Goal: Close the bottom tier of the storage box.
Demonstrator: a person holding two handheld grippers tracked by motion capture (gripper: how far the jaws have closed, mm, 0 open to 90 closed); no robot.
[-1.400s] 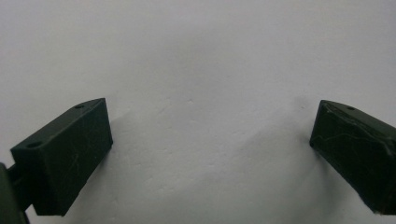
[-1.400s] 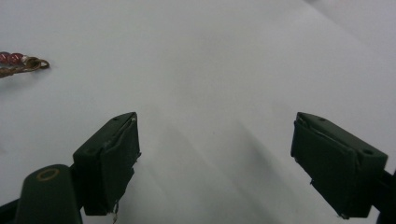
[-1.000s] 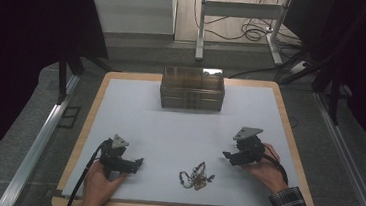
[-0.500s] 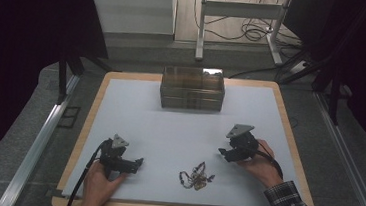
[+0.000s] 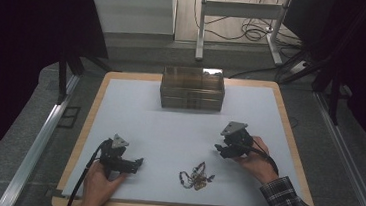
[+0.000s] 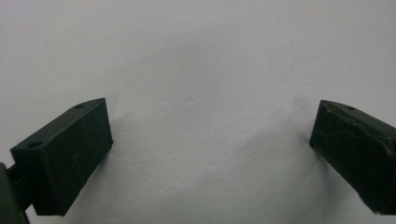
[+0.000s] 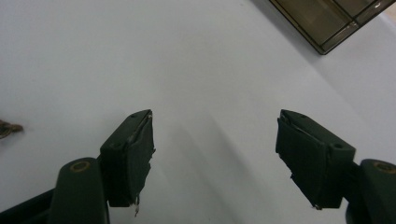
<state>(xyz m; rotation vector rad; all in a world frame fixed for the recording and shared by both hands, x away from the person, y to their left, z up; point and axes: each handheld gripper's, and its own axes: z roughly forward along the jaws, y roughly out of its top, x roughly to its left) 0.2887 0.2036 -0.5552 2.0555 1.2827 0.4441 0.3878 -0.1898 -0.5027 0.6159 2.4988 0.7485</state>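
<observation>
A small tangle of chain jewellery lies on the white mat near the front middle. A person's left hand rests my left gripper on the mat to the left of the tangle, pointing right; in its own view the left gripper is open over bare mat. My right gripper sits right of and a little behind the tangle, pointing left. Seen from its own camera, the right gripper is open; its jaws have just been closing a little with nothing between them. A bit of the jewellery shows at that view's left edge.
A clear brownish compartment box stands at the back middle of the mat; its corner shows in the right gripper view. The mat lies on a wooden board with dark floor, metal rails and a table frame beyond.
The right hand has carried its gripper a little to the left, toward the middle of the mat. The left gripper and the jewellery have stayed put.
</observation>
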